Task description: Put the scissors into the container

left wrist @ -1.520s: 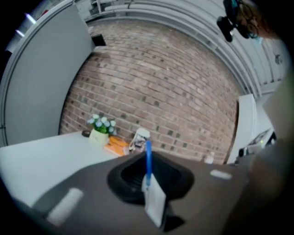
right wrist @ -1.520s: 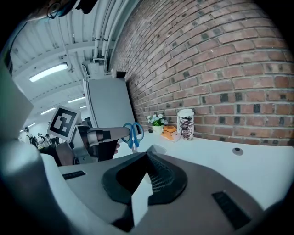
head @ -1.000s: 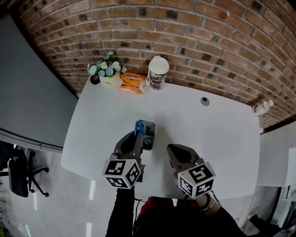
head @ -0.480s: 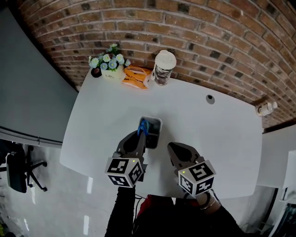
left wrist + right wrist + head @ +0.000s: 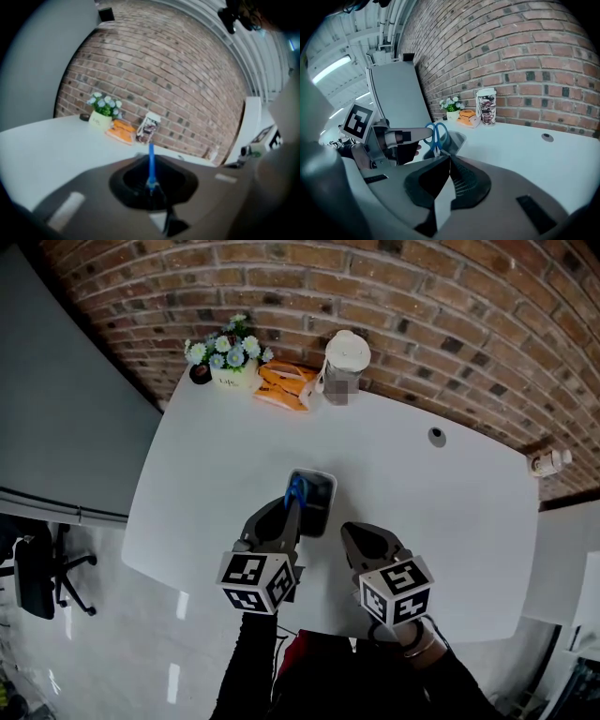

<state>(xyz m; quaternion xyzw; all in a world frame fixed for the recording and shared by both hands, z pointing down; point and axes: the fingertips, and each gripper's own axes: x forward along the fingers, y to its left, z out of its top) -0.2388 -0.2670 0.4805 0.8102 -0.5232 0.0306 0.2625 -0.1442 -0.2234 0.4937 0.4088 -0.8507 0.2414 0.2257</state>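
View shifted, scissors [image 5: 297,491] still at container [image 5: 322,495]

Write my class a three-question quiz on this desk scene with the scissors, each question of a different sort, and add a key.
1. True or false: the left gripper grips the blue-handled scissors at the container.
2. What lies between the flowers and the cup? A: an orange packet. B: a stapler. C: a book.
3. Fill in: the right gripper has its fingers ____, with nothing between them.
Key: 1 true; 2 A; 3 shut.
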